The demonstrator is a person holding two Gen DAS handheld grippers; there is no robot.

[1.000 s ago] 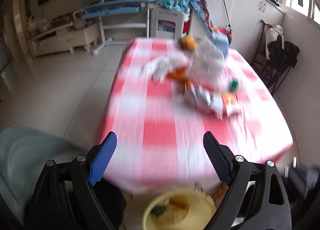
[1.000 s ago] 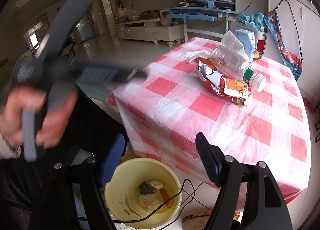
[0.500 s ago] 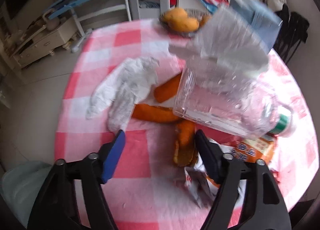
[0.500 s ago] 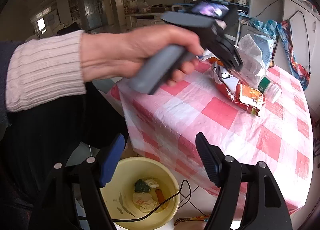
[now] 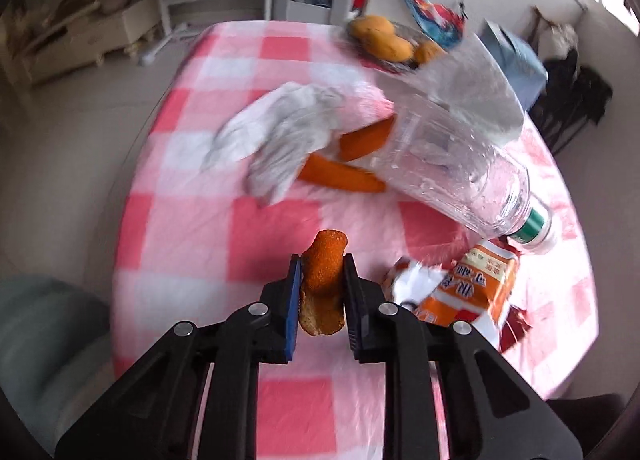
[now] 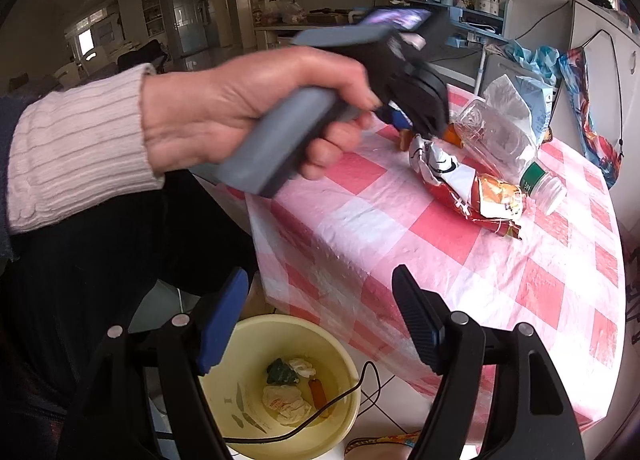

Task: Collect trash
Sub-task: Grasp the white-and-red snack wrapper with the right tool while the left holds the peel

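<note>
My left gripper is closing its jaws on a piece of orange peel, and both pads press its sides just above the pink checked tablecloth. Further back lie more peels, a crumpled white tissue, a clear plastic bottle on its side and an orange snack wrapper. My right gripper hangs open and holds nothing, above a yellow bin on the floor with scraps inside. In the right wrist view a hand holds the left gripper's handle over the table.
A bowl of oranges and a blue carton stand at the table's far side. A black cable runs over the bin's rim. A dark chair stands to the right, and a desk and shelves behind.
The left gripper has come forward and down over the table, and its jaws have gone from wide open to pinching the orange peel. The right gripper has stayed over the bin.
</note>
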